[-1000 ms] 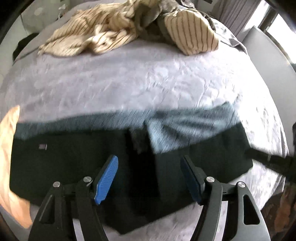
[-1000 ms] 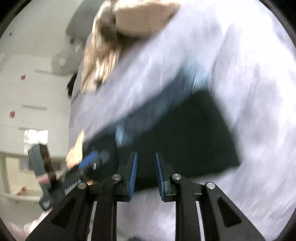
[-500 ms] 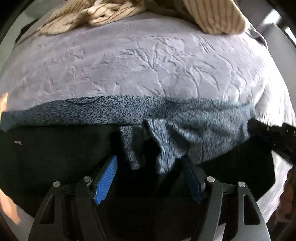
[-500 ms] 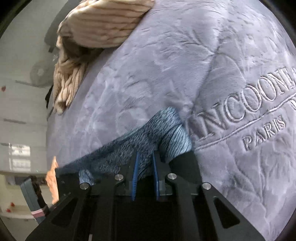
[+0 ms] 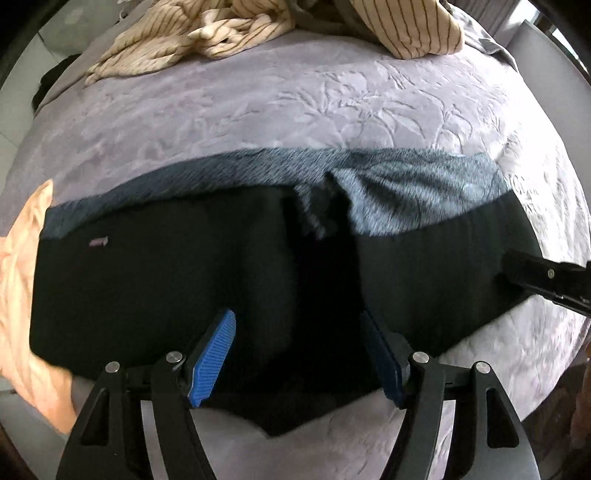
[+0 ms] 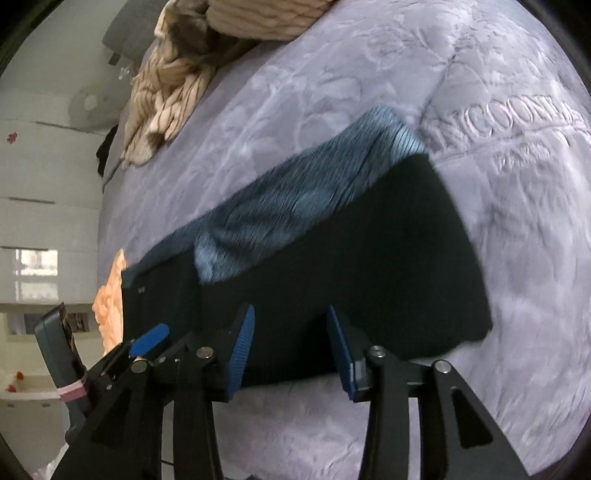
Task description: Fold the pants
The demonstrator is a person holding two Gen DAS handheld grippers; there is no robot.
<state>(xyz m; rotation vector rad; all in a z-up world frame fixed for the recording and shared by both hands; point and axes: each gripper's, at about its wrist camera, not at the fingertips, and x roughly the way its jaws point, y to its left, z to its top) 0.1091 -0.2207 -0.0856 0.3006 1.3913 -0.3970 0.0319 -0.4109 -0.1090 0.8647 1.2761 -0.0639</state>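
Observation:
The black pants (image 5: 184,280) lie folded in a long band across the lavender bedspread (image 5: 295,110), with a grey-blue inner layer (image 5: 406,192) showing along the far edge. My left gripper (image 5: 295,321) hovers open over the middle of the band with nothing pinched between its blue pads. In the right wrist view the pants (image 6: 369,251) lie flat. My right gripper (image 6: 291,314) is above their near edge, its jaws opening and not pressing on any cloth. The right gripper (image 5: 546,277) also shows at the band's right end. The left gripper (image 6: 147,339) shows at lower left.
A heap of cream striped clothes (image 5: 258,29) lies at the far end of the bed. A peach cloth (image 5: 18,295) lies by the pants' left end. Embossed lettering (image 6: 498,122) marks the bedspread. White cabinets (image 6: 37,184) stand beyond the bed's left side.
Both grippers dipped close to the pants and have drawn back. The right jaws, shut at the grey-blue edge half a second ago, now stand apart; the pants lie flat.

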